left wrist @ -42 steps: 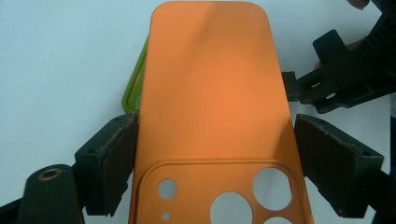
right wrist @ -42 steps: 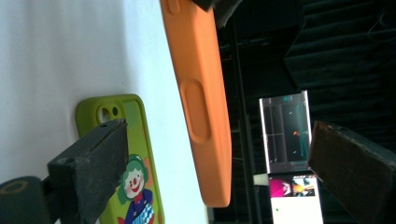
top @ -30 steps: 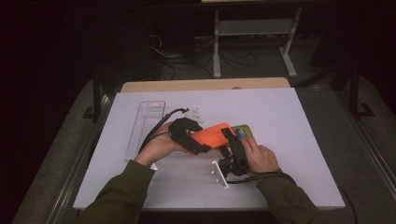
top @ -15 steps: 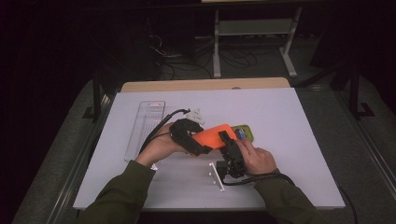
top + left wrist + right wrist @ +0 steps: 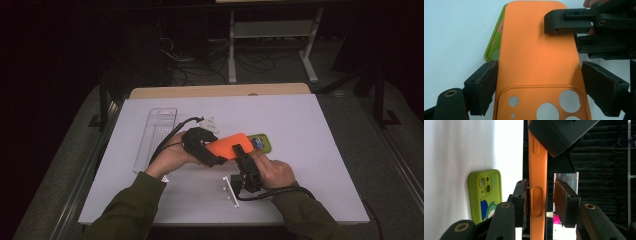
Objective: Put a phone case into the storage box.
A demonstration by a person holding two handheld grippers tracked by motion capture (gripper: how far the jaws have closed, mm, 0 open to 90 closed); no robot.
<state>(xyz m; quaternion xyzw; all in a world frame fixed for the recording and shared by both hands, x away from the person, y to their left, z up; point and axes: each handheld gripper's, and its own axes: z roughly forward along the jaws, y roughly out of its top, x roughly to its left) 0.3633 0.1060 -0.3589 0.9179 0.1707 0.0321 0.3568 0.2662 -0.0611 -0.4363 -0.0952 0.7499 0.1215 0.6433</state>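
Case (image 5: 227,146), orange, was held off the mat (image 5: 320,165) w/ its long axis running left-right across the high view, over the green phone (image 5: 261,142). L gripper (image 5: 212,159) was clamped on the case's camera-hole end, pads on both long edges. R gripper (image 5: 241,150) came in from the near side, roughly square to that axis, straddling the case's thin edge around mid-length. R jaws had just been closing w/ the case between them; in the right gripper view one pad (image 5: 522,202) touched the case face, the other (image 5: 564,200) stood a sliver off, so narrow but not yet gripping. Phone lay flat just beyond, under the case's far end.
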